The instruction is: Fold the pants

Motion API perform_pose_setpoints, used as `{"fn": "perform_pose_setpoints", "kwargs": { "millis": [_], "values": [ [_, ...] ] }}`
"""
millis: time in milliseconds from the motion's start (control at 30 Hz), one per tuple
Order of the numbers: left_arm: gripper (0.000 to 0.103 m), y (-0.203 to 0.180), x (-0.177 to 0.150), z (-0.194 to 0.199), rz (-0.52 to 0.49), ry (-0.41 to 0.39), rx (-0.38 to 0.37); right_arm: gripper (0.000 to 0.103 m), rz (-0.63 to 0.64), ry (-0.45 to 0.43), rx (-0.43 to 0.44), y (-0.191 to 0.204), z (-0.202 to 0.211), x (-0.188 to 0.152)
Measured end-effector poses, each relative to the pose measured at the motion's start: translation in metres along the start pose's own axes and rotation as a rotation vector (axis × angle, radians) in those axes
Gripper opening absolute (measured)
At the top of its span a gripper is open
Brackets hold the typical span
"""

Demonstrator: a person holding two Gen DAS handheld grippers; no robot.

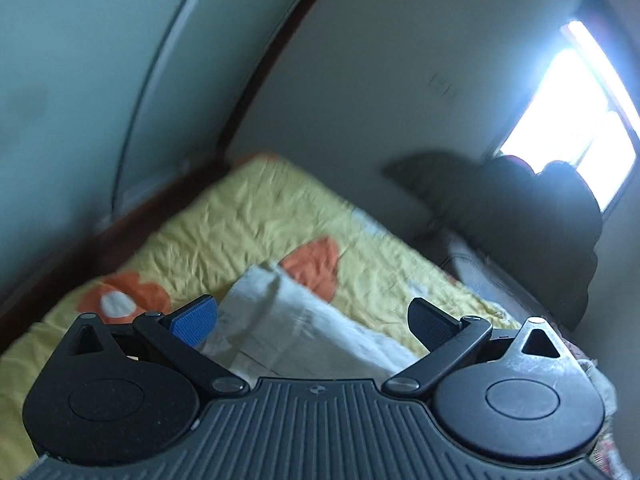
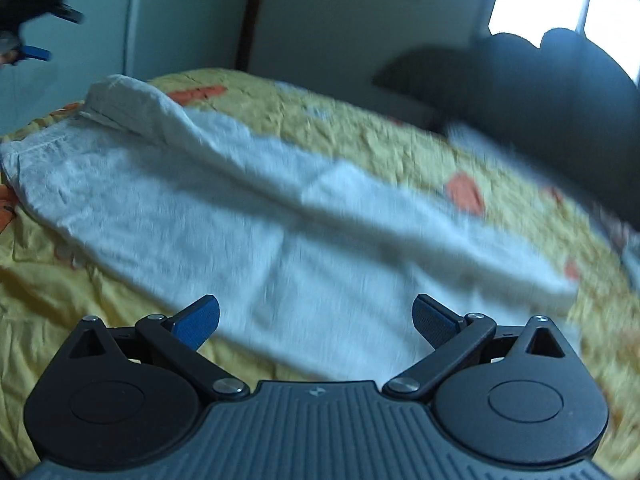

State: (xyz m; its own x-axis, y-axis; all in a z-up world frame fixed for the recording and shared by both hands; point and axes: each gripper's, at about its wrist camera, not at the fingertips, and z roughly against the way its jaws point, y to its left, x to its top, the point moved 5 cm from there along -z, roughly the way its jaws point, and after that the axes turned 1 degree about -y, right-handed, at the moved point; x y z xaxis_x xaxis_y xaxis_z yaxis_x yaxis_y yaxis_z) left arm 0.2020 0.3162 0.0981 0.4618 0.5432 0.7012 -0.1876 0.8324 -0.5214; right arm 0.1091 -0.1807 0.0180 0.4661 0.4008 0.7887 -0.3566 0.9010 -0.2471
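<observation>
The pants (image 2: pixel 248 216) are pale, almost white, and lie spread lengthwise across a yellow bedspread (image 2: pixel 360 120) printed with orange shapes, running from the upper left to the lower right of the right wrist view. One end at the far left is bunched into a raised fold, while the rest lies fairly flat with soft creases. The picture is blurred, so finer detail of the cloth cannot be read.

The right gripper (image 2: pixel 316 318) hangs above the near edge of the pants, tilted down toward the cloth, its blue-padded fingers (image 2: pixel 198 322) spread wide with nothing between them. The left gripper (image 1: pixel 314 322) is held higher and rolled to one side, so the bed slants steeply in its view; its jaws stand equally wide apart and empty, with a heap of the pants (image 1: pixel 288 320) showing beyond the gap. In the right wrist view that left gripper (image 2: pixel 34 28) appears in the upper left corner, raised in the air well clear of the bed.

Behind the bed, dark bundles (image 2: pixel 520 92) are piled against the wall below a bright window (image 1: pixel 576 120).
</observation>
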Motion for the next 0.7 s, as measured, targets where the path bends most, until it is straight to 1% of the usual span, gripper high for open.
{"fn": "perform_pose_setpoints", "kwargs": {
  "millis": [67,133,200,267,333,433,467,533,600,633,667,700],
  "values": [
    [0.101,0.011,0.012,-0.038,0.015,0.083,0.01,0.103,-0.003,-0.014,0.044,-0.003,-0.01,0.022],
    [0.101,0.023,0.016,-0.07,0.018,0.136,0.04,0.103,-0.043,-0.03,0.119,-0.009,-0.02,0.041],
    [0.101,0.032,0.02,-0.098,0.038,0.212,0.015,0.103,-0.084,-0.036,0.173,-0.015,-0.032,0.062],
    [0.101,0.045,0.024,-0.111,0.091,0.268,-0.012,0.103,-0.11,-0.042,0.199,-0.02,-0.041,0.078],
    [0.101,0.051,0.026,-0.131,0.143,0.314,-0.057,0.103,-0.128,-0.046,0.212,-0.024,-0.051,0.09],
    [0.101,0.049,0.028,-0.151,0.178,0.375,-0.13,0.103,-0.135,-0.041,0.223,-0.026,-0.066,0.1],
    [0.101,0.048,0.028,-0.16,0.181,0.398,-0.141,0.103,-0.131,-0.038,0.225,-0.025,-0.071,0.102],
    [0.101,0.045,0.025,-0.175,0.169,0.44,-0.141,0.103,-0.124,-0.029,0.227,-0.023,-0.081,0.103],
    [0.099,0.045,0.021,-0.184,0.151,0.468,-0.113,0.103,-0.12,-0.015,0.239,-0.019,-0.091,0.104],
    [0.1,0.046,0.021,-0.193,0.146,0.48,-0.104,0.103,-0.119,-0.007,0.248,-0.017,-0.096,0.104],
    [0.097,0.045,0.023,-0.196,0.139,0.472,-0.108,0.103,-0.117,-0.002,0.257,-0.015,-0.101,0.105],
    [0.089,0.043,0.024,-0.199,0.13,0.475,-0.099,0.103,-0.114,0.003,0.266,-0.012,-0.105,0.106]
  ]
}}
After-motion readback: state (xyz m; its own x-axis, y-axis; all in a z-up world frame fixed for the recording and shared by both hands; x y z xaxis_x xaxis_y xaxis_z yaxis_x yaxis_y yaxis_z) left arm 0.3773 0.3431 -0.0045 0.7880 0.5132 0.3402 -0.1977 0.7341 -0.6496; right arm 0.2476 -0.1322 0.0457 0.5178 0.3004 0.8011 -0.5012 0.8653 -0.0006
